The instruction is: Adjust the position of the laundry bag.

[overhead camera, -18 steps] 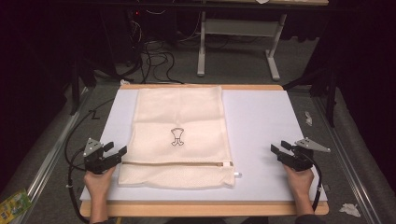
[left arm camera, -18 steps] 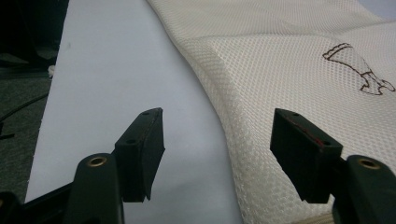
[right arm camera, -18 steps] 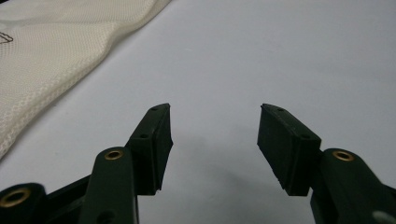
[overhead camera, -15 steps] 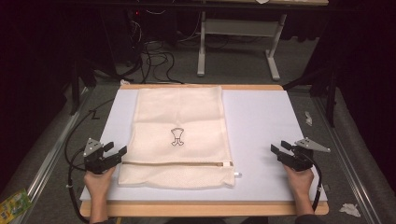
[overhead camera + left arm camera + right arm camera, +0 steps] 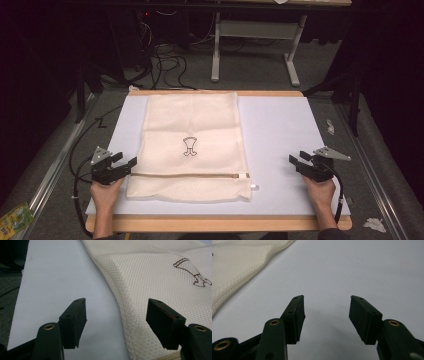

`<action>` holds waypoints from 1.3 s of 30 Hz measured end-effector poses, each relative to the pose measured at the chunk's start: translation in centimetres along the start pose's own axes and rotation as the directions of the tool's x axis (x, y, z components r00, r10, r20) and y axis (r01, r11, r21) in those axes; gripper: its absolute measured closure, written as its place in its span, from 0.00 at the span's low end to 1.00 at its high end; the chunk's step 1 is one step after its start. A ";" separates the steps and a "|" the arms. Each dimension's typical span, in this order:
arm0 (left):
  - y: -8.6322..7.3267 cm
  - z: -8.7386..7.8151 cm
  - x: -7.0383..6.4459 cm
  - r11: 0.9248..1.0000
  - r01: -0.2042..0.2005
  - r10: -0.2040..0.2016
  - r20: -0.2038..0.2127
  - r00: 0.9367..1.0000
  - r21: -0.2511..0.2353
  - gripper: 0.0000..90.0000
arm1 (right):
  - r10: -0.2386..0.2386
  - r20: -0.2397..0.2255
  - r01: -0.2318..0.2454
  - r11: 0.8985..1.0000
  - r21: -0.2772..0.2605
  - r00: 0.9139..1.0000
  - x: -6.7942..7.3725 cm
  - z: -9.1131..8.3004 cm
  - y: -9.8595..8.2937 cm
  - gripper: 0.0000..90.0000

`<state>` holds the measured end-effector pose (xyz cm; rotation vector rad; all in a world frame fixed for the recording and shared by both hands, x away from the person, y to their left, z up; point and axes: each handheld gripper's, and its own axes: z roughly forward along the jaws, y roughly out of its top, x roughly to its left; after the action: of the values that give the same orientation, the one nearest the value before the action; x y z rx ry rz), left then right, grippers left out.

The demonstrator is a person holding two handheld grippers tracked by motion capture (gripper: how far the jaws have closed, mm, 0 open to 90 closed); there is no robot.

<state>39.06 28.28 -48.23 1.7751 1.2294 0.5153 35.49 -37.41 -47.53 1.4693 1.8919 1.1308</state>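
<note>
A cream mesh laundry bag [image 5: 192,142] lies flat on the pale mat [image 5: 280,130], with a small dark emblem [image 5: 189,146] printed at its middle and a zip [image 5: 190,175] running across near its front edge. My left gripper [image 5: 127,164] rests open at the bag's left edge, near the zip's end. In the left gripper view the bag's mesh edge [image 5: 150,287] runs between the spread jaws of my left gripper [image 5: 116,312]. My right gripper [image 5: 295,162] stands open over bare mat, well right of the bag; its view shows the bag's corner [image 5: 239,265] far left of my right gripper [image 5: 327,308].
The mat covers a wooden table [image 5: 215,224]. Cables [image 5: 80,200] trail off the left side onto the floor. A white table frame [image 5: 252,45] stands beyond the far edge. Scraps of paper [image 5: 374,225] lie on the floor at right.
</note>
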 end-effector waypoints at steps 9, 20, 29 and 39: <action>0.2 0.4 -0.6 0.999 -0.028 0.028 0.009 1.000 0.019 0.35 | 0.020 0.013 -0.020 1.000 -0.020 1.000 0.2 0.0 0.3 0.54; 1.8 0.1 -1.6 0.998 -0.057 0.057 0.028 0.998 0.013 0.38 | 0.039 -0.047 -0.039 0.999 0.011 0.998 1.1 -0.2 1.5 0.53; 2.8 0.4 -3.0 0.995 -0.089 0.086 0.052 0.995 0.054 0.43 | -0.006 -0.107 0.010 0.999 0.042 0.994 3.1 0.6 2.6 0.55; 3.3 1.1 -3.2 0.994 -0.058 0.056 0.026 0.998 0.092 0.40 | -0.032 -0.180 0.052 0.992 0.111 0.983 6.8 3.2 4.3 0.60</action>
<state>40.26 24.53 -45.55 1.8935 1.2063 0.4754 38.30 -29.68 -44.89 1.4223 2.1321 1.1847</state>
